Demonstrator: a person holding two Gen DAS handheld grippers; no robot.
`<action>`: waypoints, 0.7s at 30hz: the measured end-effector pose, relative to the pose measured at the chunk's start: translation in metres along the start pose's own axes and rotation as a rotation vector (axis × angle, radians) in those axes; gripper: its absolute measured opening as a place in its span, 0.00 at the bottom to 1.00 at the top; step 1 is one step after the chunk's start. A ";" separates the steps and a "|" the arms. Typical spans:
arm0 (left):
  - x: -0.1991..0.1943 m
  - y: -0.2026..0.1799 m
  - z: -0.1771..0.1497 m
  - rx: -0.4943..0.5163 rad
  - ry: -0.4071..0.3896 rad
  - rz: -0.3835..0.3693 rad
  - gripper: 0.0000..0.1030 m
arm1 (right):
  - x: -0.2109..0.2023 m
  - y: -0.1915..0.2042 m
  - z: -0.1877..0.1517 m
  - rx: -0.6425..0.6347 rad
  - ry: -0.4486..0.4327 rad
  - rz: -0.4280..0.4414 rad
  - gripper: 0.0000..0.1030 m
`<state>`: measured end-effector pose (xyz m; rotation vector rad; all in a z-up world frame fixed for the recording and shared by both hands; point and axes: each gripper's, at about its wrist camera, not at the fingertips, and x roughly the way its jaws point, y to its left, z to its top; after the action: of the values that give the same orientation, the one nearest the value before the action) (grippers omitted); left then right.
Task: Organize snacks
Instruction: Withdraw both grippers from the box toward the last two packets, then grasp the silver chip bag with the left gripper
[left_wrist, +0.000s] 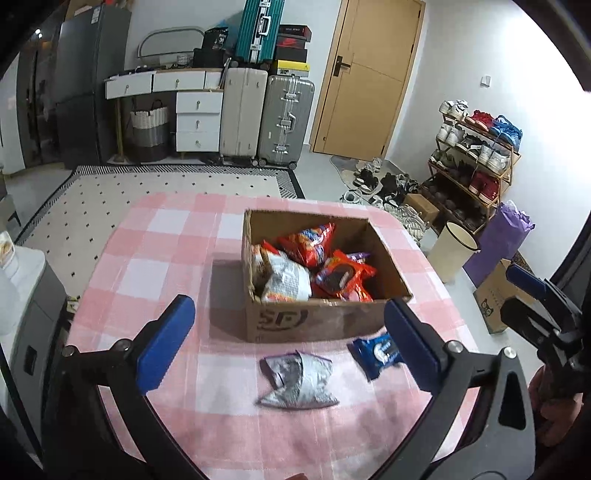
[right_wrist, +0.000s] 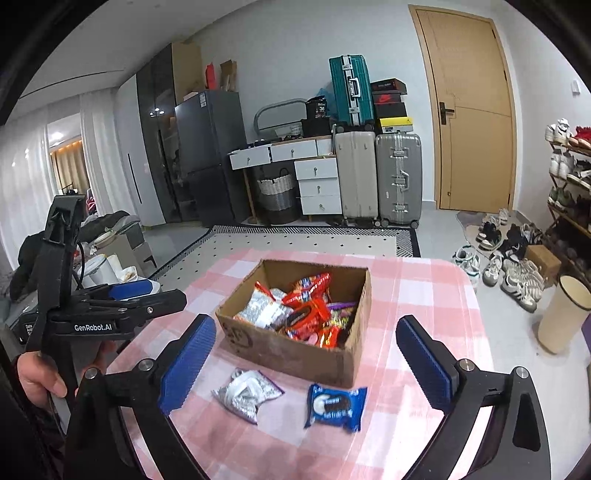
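Left gripper: jaws spread wide, nothing between the pads, nothing touched; blue pads face each other above the counter.
Right gripper: jaws also spread wide and empty; no pad touches a packet or the box.
Silver packet: lies flat on the counter, crumpled, between the left jaws' pads as the left wrist view shows it, nearer the camera than the fingertips, clear of both pads. In the right wrist view it sits just inside the right gripper's left pad, whether touching it I cannot tell.
Blue cookie packet: flat on the counter, midway between the right jaws' pads and apart from both. In the left wrist view it lies just beside the left gripper's right pad, partly hidden behind it; contact cannot be told.
Cardboard box: open-topped, beyond both sets of jaws, its near wall just past the two loose packets.
Snacks in the box: red, silver and purple packets heaped inside, below the rim.
Counter: covered in a pink and white checked cloth, carrying the box and both loose packets.
Person's hand: wrapped around the left gripper's handle, left of the right jaws.
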<state>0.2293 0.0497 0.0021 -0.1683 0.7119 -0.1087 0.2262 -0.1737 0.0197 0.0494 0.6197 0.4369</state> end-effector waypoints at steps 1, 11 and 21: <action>0.000 -0.001 -0.005 -0.003 0.006 -0.006 0.99 | -0.002 0.000 -0.004 0.003 0.002 -0.002 0.97; 0.030 0.000 -0.043 -0.019 0.086 -0.017 0.99 | -0.003 -0.010 -0.044 0.061 0.030 -0.010 0.98; 0.080 0.005 -0.077 -0.013 0.187 -0.013 0.99 | 0.016 -0.019 -0.066 0.102 0.055 -0.009 0.98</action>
<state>0.2390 0.0331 -0.1074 -0.1765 0.8978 -0.1338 0.2067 -0.1902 -0.0464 0.1325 0.6958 0.3990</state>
